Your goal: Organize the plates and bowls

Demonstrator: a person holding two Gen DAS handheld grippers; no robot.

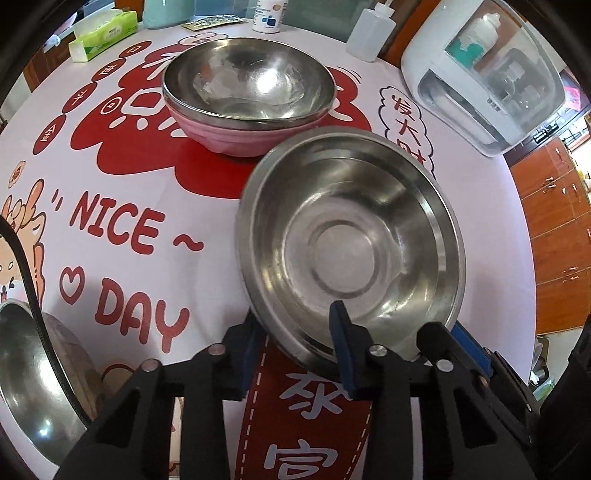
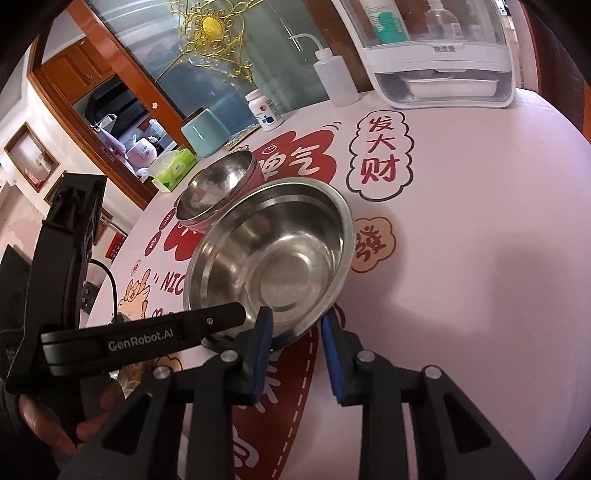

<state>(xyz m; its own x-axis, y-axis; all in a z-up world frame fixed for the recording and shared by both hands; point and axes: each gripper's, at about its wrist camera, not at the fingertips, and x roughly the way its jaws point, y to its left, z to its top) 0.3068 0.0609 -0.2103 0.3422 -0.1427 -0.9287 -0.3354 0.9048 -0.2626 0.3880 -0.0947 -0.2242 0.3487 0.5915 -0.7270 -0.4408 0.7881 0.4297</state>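
Observation:
A steel bowl (image 1: 351, 243) is held tilted above the table, its near rim between the fingers of my left gripper (image 1: 295, 343); it also shows in the right wrist view (image 2: 273, 258). My right gripper (image 2: 295, 332) has its blue pads either side of the same bowl's rim, with a gap showing. Behind stands a stack: a steel bowl (image 1: 247, 81) nested in a pink bowl (image 1: 236, 136), also in the right wrist view (image 2: 214, 188). Another steel bowl (image 1: 33, 373) lies at the lower left.
The round table (image 2: 480, 258) has a pink printed cloth. At its far edge stand a white appliance (image 1: 487, 77), a squeeze bottle (image 1: 369, 33), a pill bottle (image 1: 267, 14), a teal cup (image 2: 205, 133) and a tissue pack (image 1: 103, 35).

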